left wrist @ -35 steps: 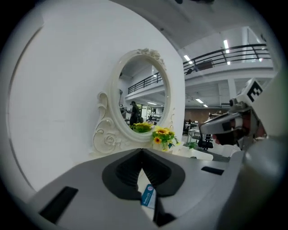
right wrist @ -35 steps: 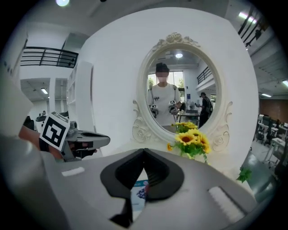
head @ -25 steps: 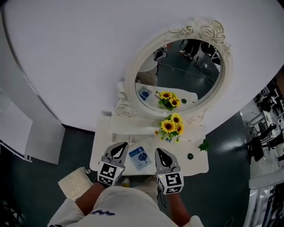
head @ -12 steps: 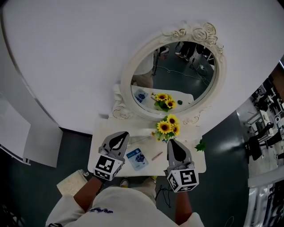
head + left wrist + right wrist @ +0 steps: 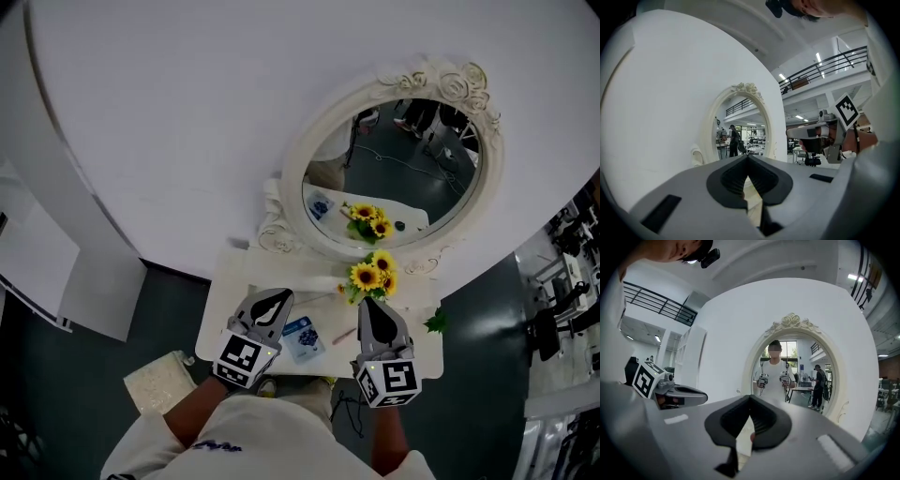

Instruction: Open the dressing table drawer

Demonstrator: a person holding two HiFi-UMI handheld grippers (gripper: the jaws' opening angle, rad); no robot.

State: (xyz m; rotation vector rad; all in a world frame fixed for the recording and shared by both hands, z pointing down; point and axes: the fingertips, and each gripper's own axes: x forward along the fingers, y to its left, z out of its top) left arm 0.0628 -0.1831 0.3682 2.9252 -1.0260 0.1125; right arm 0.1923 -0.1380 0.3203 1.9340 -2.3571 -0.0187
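Observation:
The white dressing table [image 5: 234, 291] stands against the white wall under an oval carved mirror [image 5: 398, 169]. No drawer shows in any view; the table's front is hidden by the tabletop and by the person's body. My left gripper [image 5: 278, 298] is shut and empty, held level over the table's front left. My right gripper [image 5: 370, 305] is also shut and empty, over the front right. In the left gripper view the shut jaws [image 5: 748, 157] point at the mirror [image 5: 740, 136]. Those in the right gripper view [image 5: 750, 398] face the mirror [image 5: 797, 371], which reflects the person.
On the tabletop lie a blue card [image 5: 302, 337] and a pink pen [image 5: 344, 335] between the grippers. A sunflower bunch [image 5: 373, 277] stands at the back, a green leaf [image 5: 434, 323] at the right edge. A beige cushioned stool [image 5: 159, 382] sits on the floor to the left.
Both grippers have risen in front of the table, and the right one has drifted right. Both stay shut. The head view has shifted a little.

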